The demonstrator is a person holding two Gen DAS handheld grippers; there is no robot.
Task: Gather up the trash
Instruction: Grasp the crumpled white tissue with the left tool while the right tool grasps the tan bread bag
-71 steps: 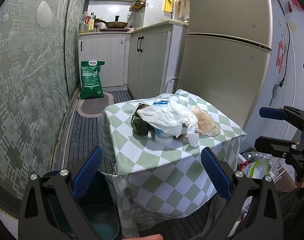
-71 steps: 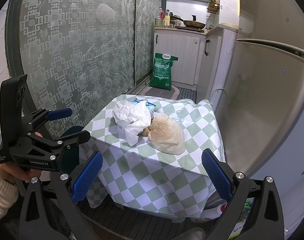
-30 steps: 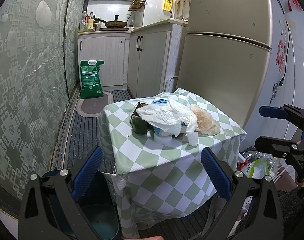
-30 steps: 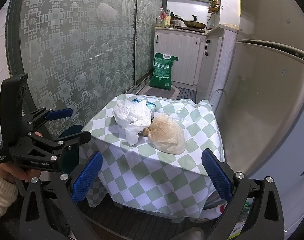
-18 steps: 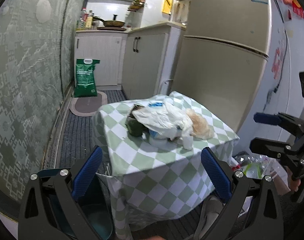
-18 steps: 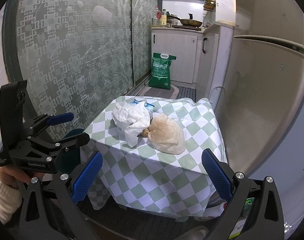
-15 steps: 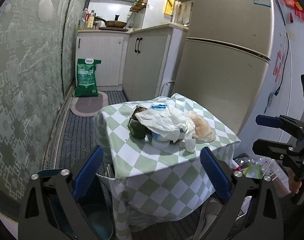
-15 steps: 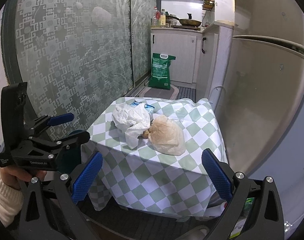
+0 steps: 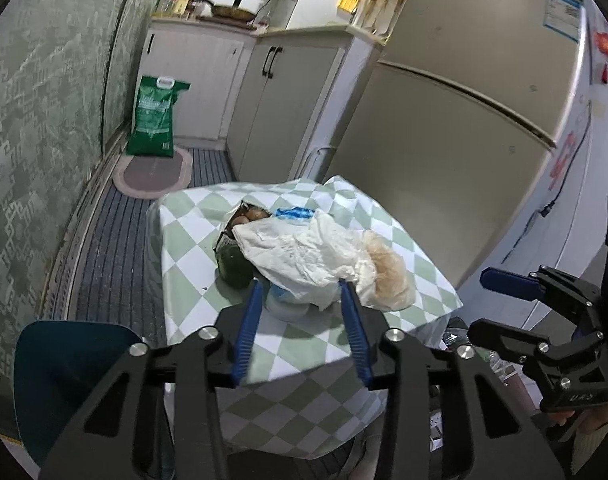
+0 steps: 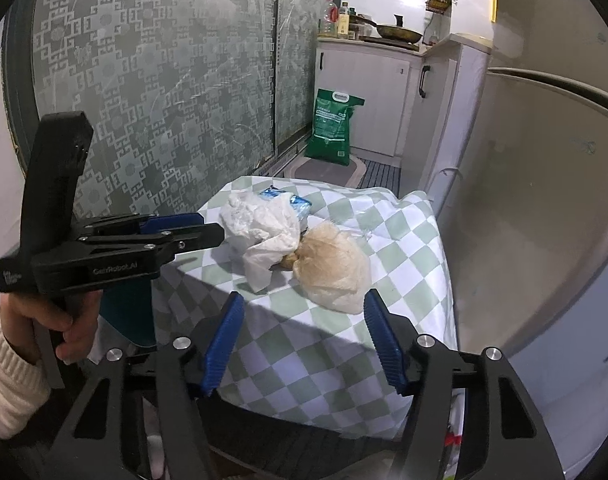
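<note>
Closing In on the Table Trash

Crinkled white plastic bag [image 9: 304, 252] and a translucent tan bag [image 10: 332, 272] lay heaped on the checkered tablecloth [image 9: 191, 240]. Both grippers had narrowed since earlier: left gripper [image 9: 299, 316] part-open, empty, just before the white bag; right gripper [image 10: 304, 340] part-open, empty, near the tan bag.

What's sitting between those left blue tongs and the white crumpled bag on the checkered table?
Nothing visible. The left tongs are open and point straight at the white bag, with only bare tablecloth before it. A dark green jar stands beside the bag, off the direct line.
</note>
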